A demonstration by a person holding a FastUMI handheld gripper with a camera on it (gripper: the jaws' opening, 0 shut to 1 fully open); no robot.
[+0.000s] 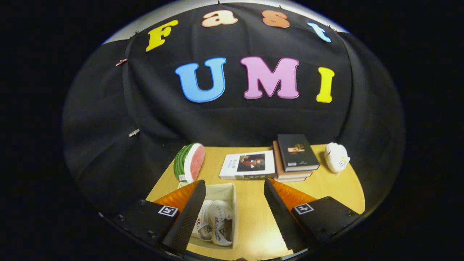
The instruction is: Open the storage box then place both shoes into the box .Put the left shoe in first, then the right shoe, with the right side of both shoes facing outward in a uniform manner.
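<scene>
You are looking down over one yellow wooden table [326, 192] that fills the lower middle of the frame, with the black cloth wall [232, 119] rising behind it across the whole upper half. Your gripper [235, 217] sits at the bottom centre with its two fingers spread wide apart; the jaws are open and hold nothing, with bare tabletop showing in the gap between them. One storage box [226, 190], pale and open at the top, lies in the lower left of centre, partly hidden behind your left finger [190, 214], its right wall reaching into the gap. Inside it you can count two shoes [214, 223], both white with coloured markings on the side, lying next to each other and touching; from here you cannot tell which way their sides face. Beyond the fingers, in the middle of the frame, there are three books: one white book [248, 165] lying flat just ahead of the gap, and to its right a stack of two, a dark book [298, 152] resting on top of a brown book [290, 175]. One watermelon slice [190, 162], green rind and red flesh, stands on edge at the left of the table, just behind the box. One small white piggy bank [336, 157] sits at the table's far right corner, well apart from the box.
</scene>
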